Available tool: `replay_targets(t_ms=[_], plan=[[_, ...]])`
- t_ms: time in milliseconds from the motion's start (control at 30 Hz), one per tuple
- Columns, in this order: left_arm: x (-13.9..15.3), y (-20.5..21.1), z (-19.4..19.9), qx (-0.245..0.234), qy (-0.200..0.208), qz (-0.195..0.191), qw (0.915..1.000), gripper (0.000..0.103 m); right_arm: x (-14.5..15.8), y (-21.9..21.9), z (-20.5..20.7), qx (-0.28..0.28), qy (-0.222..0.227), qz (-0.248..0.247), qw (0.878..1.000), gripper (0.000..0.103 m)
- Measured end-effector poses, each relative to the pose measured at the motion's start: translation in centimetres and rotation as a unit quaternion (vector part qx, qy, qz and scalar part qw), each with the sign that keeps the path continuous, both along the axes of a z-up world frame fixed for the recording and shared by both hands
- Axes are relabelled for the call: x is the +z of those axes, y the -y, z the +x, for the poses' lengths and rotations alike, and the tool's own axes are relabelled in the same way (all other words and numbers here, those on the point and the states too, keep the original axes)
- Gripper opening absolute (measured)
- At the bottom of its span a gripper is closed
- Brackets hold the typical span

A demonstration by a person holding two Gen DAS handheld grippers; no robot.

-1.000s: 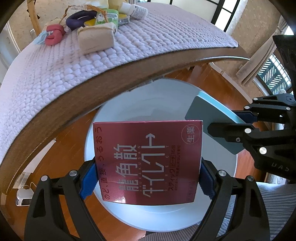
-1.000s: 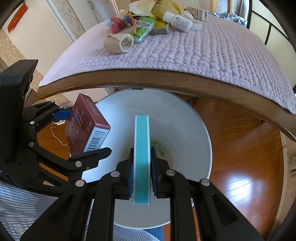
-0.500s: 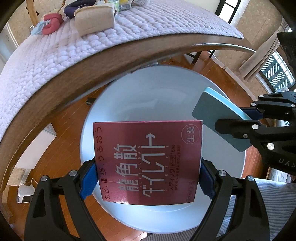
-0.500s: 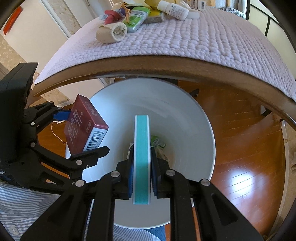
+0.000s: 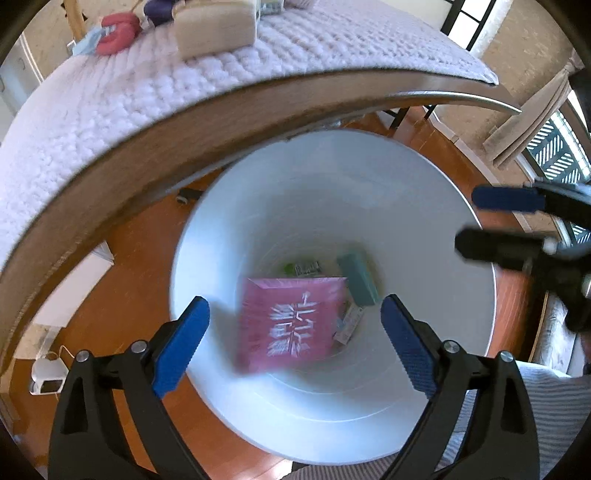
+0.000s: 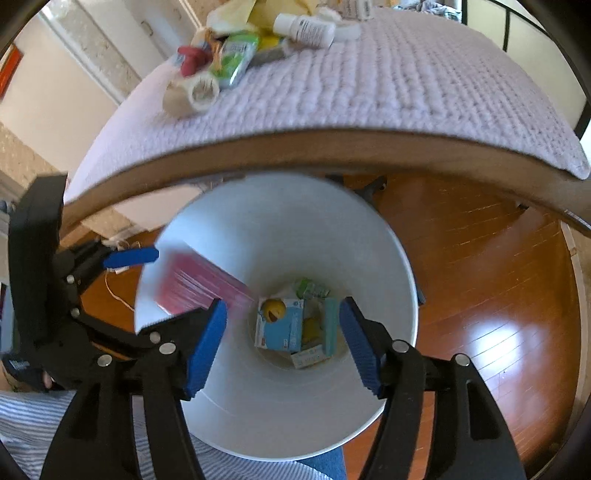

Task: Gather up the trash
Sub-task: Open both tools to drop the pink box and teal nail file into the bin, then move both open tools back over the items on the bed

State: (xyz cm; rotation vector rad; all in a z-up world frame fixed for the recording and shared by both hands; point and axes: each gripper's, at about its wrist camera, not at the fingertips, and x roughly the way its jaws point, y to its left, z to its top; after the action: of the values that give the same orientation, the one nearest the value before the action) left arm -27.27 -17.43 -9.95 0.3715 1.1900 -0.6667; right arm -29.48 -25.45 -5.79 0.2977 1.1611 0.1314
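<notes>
A white trash bin [image 5: 436, 406] [image 6: 280, 417] stands on the floor below the table edge. My left gripper [image 5: 295, 343] is open above it, and the red medicine box [image 5: 291, 325] is blurred, falling inside the bin; it also shows in the right wrist view [image 6: 195, 288]. My right gripper [image 6: 282, 343] is open over the bin, and the teal box [image 6: 330, 326] [image 5: 358, 280] lies at the bin's bottom among other trash such as a light blue carton [image 6: 284, 325].
A table with a lilac knitted cover [image 5: 122, 92] [image 6: 388, 85] overhangs the bin. On it lie a beige roll [image 6: 192, 96], a red item [image 6: 190, 61], a green pouch [image 6: 232, 59] and a white bottle [image 6: 303, 27]. Wooden floor [image 6: 487, 295] surrounds the bin.
Both grippers have opened. The red box has dropped from my left gripper and the teal box from my right gripper into the bin.
</notes>
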Motion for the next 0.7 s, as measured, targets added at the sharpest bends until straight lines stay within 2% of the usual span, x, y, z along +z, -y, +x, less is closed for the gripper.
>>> replay_targets(t_ms=[133,233,333,467,700], plan=[[3.7,-0.4,-0.7,-0.004,0.061,-0.033,0.9976,0.095,3.1,1.4,1.2,-0.035,0.054,0.024,0.998,0.071],[7.6,-0.3,-0.7,0.003,0.151,-0.051,0.9872,0.099,4.8,2.6,3.2,-0.054,0.086,0.039,0.994,0.073],[9.2,0.0,0.3,0.024,0.214,-0.044,0.9755,0.101,5.8,3.5,6.2,-0.071,0.109,0.033,0.991,0.073],[9.0,0.7,3.3,0.054,0.225,-0.047,0.9718,0.101,6.0,4.6,11.2,-0.083,0.118,0.047,0.988,0.073],[7.5,0.2,7.5,0.098,0.198,-0.059,0.9734,0.1,5.0,6.1,16.8,-0.107,0.091,0.084,0.987,0.073]])
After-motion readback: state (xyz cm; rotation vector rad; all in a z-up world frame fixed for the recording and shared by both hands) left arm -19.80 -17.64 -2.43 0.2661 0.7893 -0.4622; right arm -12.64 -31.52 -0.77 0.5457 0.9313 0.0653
